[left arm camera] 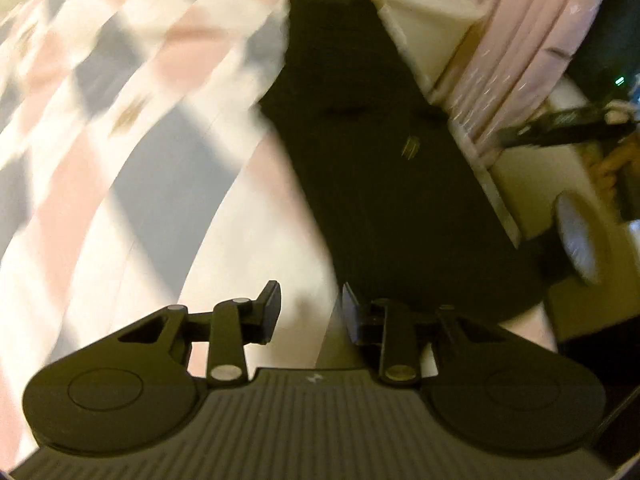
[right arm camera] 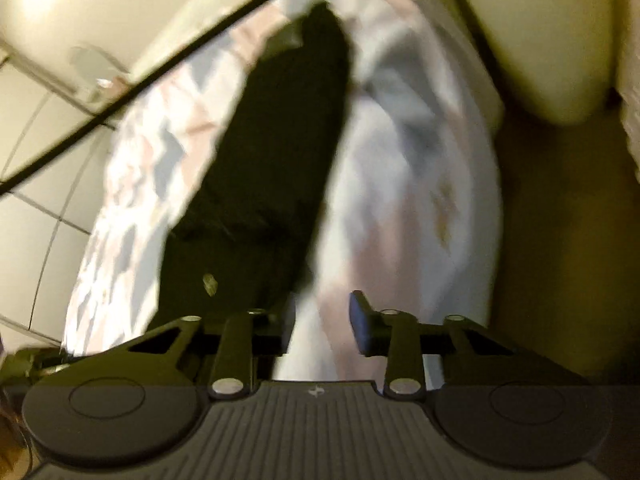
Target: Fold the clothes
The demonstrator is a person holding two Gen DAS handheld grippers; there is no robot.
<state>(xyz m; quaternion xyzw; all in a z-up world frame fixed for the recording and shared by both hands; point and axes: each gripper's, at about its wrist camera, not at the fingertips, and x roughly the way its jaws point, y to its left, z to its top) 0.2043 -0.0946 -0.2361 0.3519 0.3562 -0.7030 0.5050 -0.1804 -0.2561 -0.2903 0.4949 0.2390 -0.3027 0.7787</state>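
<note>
A long black garment (left arm camera: 384, 168) with a small gold mark lies flat on a bed with a pink, grey and white checked cover (left arm camera: 120, 128). My left gripper (left arm camera: 310, 312) is open and empty above the cover, at the garment's near left edge. In the right wrist view the same garment (right arm camera: 264, 168) runs away from me on the cover (right arm camera: 404, 208). My right gripper (right arm camera: 322, 324) is open and empty over the cover, just right of the garment's near end. Both views are motion-blurred.
A pink curtain (left arm camera: 516, 52) hangs at the bed's far right. A person's hand with the other black gripper (left arm camera: 568, 124) shows at the right edge. Tiled floor (right arm camera: 36, 168) lies left of the bed; a cream pillow or headboard (right arm camera: 548, 40) stands at the upper right.
</note>
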